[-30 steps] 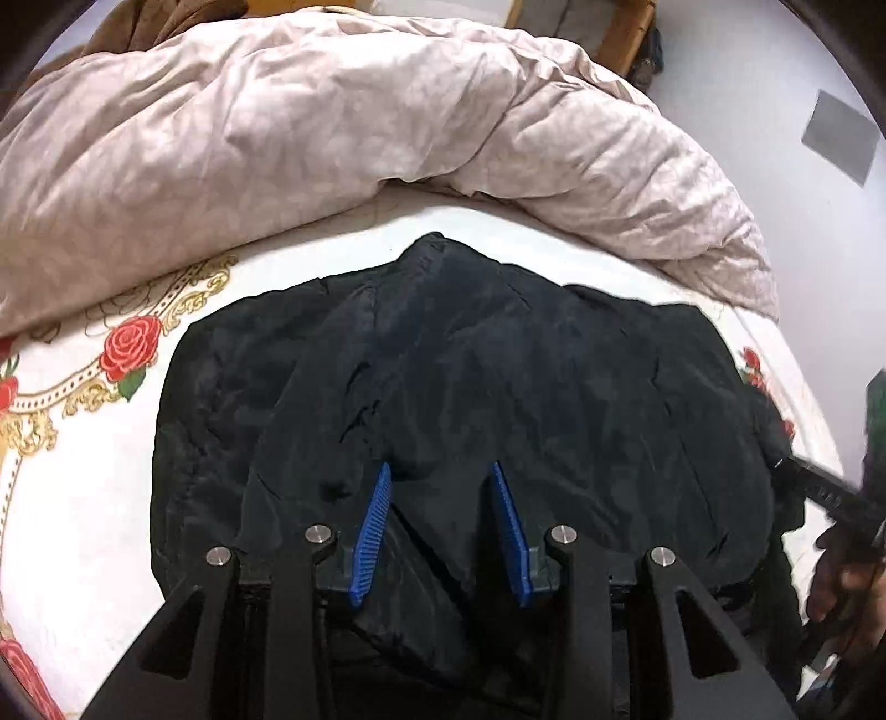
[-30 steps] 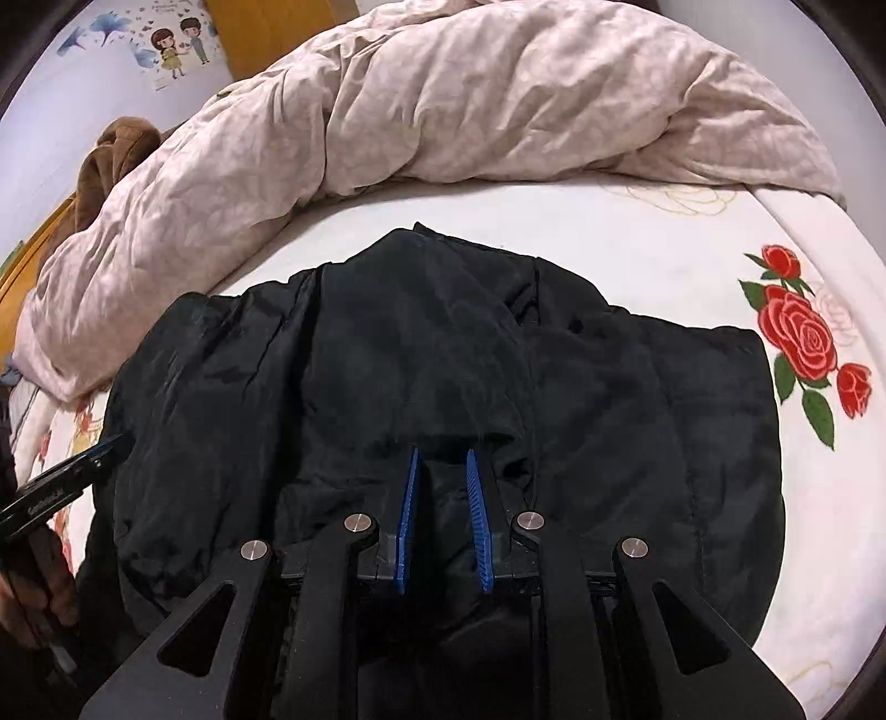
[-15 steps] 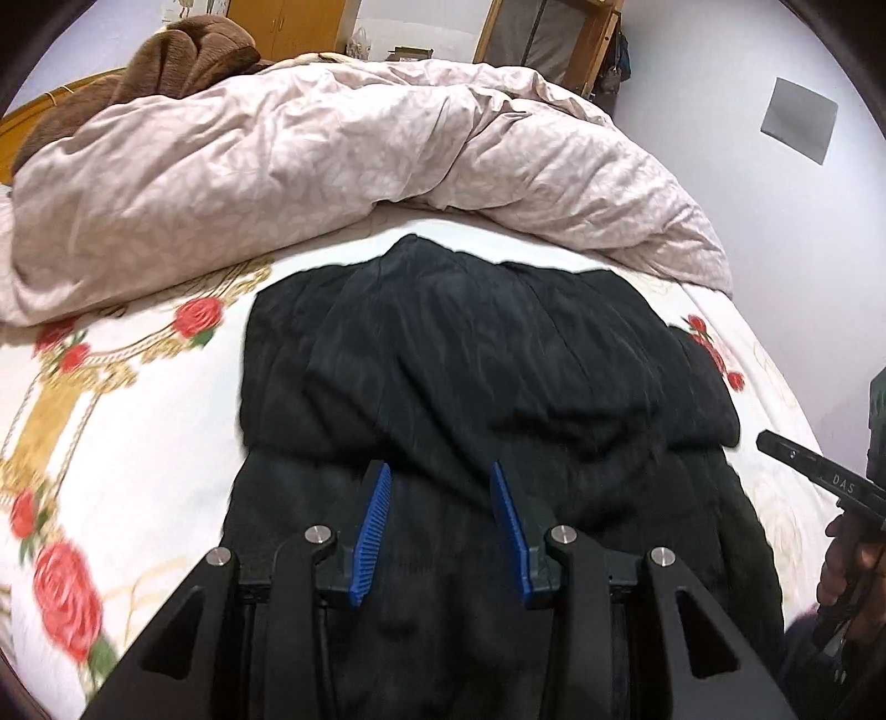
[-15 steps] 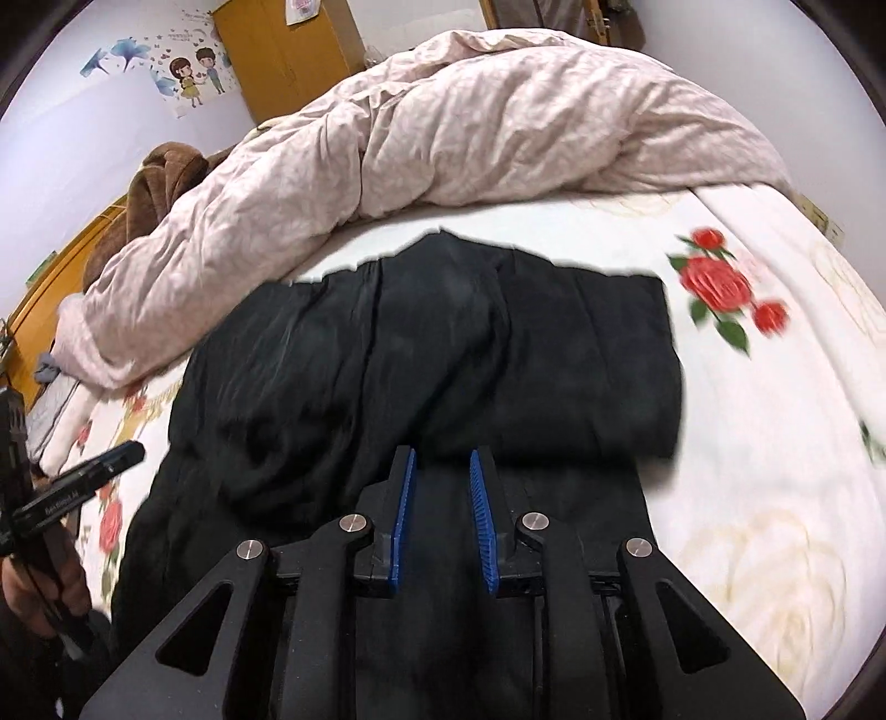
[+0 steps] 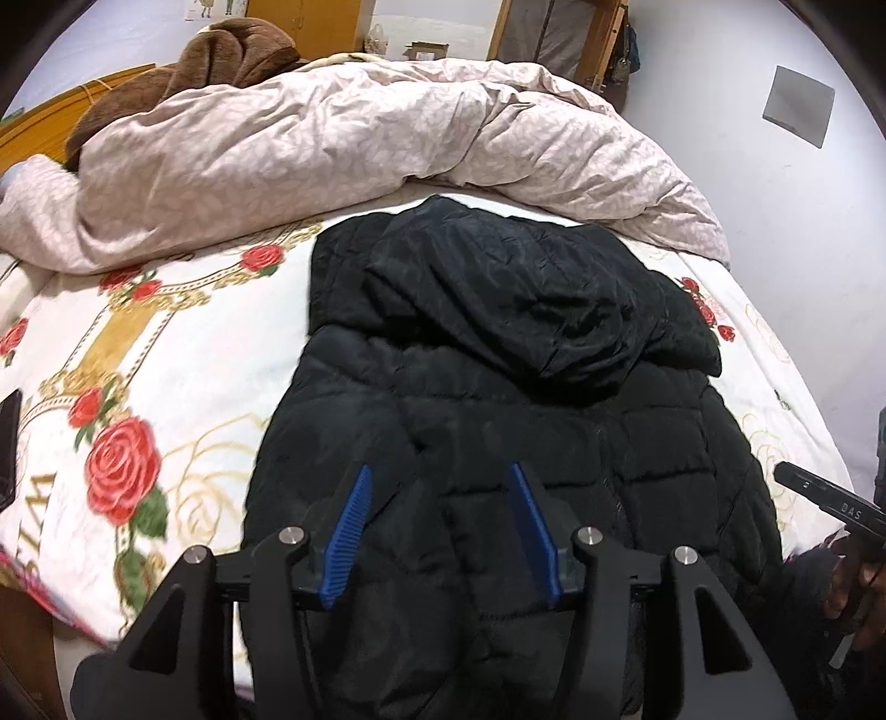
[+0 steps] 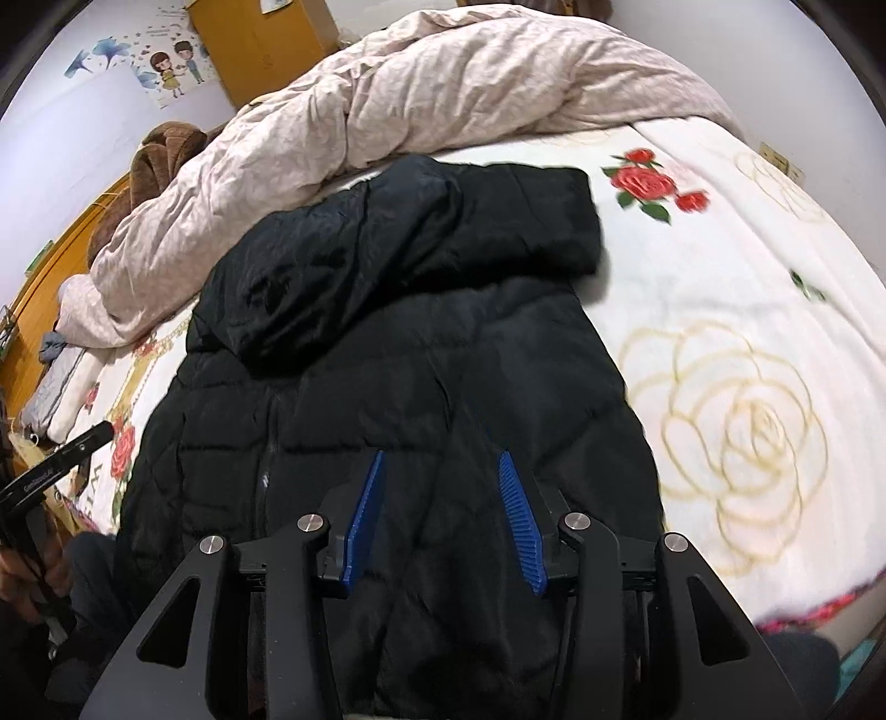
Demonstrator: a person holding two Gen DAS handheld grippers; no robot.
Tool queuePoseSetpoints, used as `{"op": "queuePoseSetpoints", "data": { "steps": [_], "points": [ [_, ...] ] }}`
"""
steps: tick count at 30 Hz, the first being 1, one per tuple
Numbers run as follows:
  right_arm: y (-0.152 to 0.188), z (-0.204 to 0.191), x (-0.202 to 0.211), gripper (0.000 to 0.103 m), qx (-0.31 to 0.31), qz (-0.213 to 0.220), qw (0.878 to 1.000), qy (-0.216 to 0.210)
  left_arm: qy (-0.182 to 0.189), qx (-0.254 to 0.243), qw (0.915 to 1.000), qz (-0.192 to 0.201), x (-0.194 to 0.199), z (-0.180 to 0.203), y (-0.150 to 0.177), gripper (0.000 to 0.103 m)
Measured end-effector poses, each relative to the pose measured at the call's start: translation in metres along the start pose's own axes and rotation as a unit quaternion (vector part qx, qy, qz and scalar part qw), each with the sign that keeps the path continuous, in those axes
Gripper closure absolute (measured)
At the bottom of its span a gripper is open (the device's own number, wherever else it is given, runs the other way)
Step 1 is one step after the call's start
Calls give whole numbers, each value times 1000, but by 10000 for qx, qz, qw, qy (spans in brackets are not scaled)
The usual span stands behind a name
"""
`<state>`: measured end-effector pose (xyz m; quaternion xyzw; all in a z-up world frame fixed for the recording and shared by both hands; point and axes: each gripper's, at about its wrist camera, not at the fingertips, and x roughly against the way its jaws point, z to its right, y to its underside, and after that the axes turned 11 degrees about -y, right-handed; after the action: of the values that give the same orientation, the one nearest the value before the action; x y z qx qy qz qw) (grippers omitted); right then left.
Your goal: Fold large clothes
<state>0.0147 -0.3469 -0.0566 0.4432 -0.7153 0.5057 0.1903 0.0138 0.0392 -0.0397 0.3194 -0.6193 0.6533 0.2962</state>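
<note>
- since a second ago both cameras sit farther back from the bed: the black quilted jacket (image 5: 498, 399) fills less of each view and its lower, stitched panels now show; half a second ago less of them was visible.
- the left gripper (image 5: 443, 531) has its blue ribbed fingers (image 5: 346, 540) spread wider than before, with nothing between them, hovering over the jacket's hem.
- the right gripper (image 6: 443, 520), nearly closed a second ago, now has its fingers well apart and empty too.
- the jacket (image 6: 387, 360) lies flat in the middle of the bed, its puffy top part folded down over the body; smooth, slightly shiny fabric with a centre zip.
- under it is a white bedspread (image 5: 166, 354) printed with red roses and gold scrolls, soft-looking.
- behind it, touching the fold's far edge, is a crumpled pale pink duvet (image 5: 343, 144); a brown fuzzy blanket (image 5: 221, 61) lies heaped beyond that.
- a wooden cabinet (image 6: 266, 44) stands against the wall at the back.
</note>
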Motion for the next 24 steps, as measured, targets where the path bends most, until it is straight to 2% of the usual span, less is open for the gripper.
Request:
{"op": "queuePoseSetpoints", "data": {
  "steps": [2,4,12,17,21,24],
  "points": [
    [7,4,4,58,-13,-1,10000,78,-77,46,10000,-29,1,-6,6,47],
    [14,12,7,48,-137,-27,9998,113,-133,138,9998,-79,0,-14,12,46],
    [34,61,20,44,-925,119,9954,199,-473,334,9973,-451,-20,-49,37,41],
    [46,89,6,41,-1476,-227,9887,133,-664,620,9916,-923,-46,-65,53,40],
    [51,99,-2,41,-1772,-400,9834,36,-562,896,9873,-1182,-59,-74,61,35],
    [54,96,-4,41,-1750,-514,9832,-20,-435,1034,9849,-1318,-64,-75,67,33]
  ]
}}
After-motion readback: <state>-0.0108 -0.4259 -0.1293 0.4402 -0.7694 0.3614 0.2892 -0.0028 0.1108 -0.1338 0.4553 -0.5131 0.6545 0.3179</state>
